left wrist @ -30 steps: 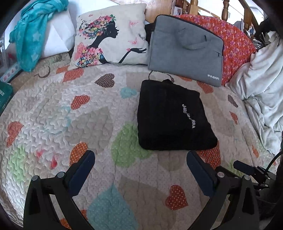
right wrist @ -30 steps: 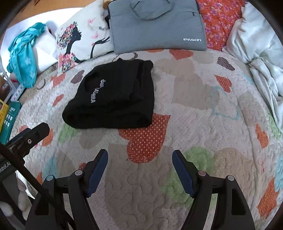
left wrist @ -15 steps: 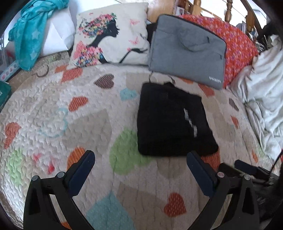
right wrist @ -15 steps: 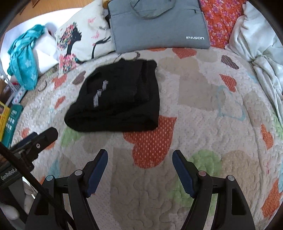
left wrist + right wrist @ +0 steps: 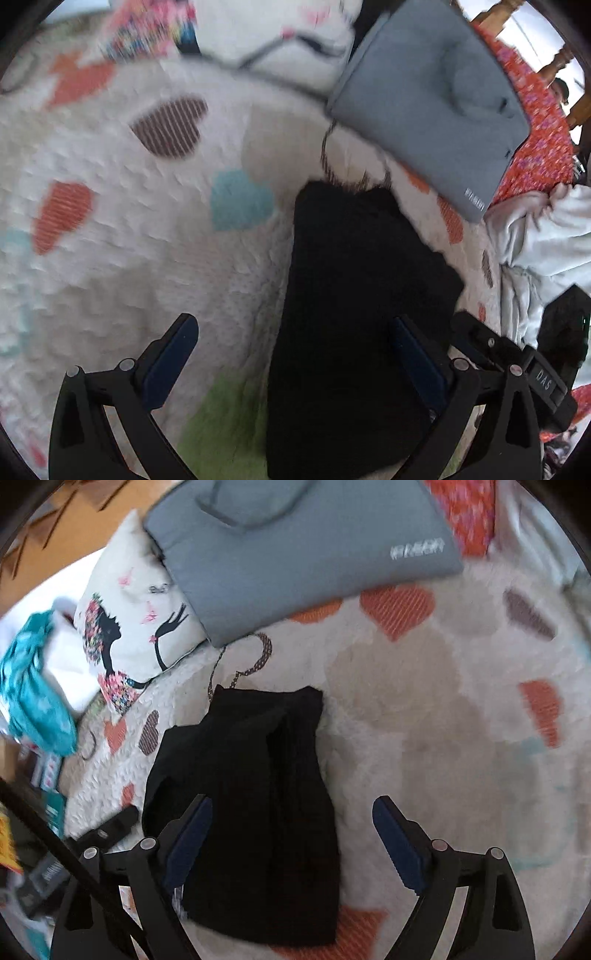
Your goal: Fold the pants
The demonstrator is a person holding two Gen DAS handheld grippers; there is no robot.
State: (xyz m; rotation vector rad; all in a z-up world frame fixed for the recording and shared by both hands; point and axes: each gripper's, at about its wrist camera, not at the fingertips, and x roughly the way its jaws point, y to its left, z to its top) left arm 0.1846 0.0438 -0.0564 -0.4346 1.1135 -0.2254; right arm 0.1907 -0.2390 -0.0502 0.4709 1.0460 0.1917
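Black ribbed pants (image 5: 354, 295), folded into thick soft rectangle, lie on quilted heart-patch bedspread (image 5: 122, 229), just below grey padded laptop bag (image 5: 428, 96). Left gripper (image 5: 291, 354) spread wide above near edge, blue pads clear of cloth. Right gripper (image 5: 291, 838) opening, jaws wide, pants beneath and between fingers, not pinched. Printed silhouette cushion (image 5: 136, 624) leans beside bag; teal fleece (image 5: 33, 698) crumpled far left.

The left gripper (image 5: 293, 352) has black angular arms with triangular cut-outs, silver screw heads at the joints, and dark blue pads on its fingers (image 5: 170, 360); the right gripper (image 5: 291, 834) matches, its blue pads ridged, a black cable alongside
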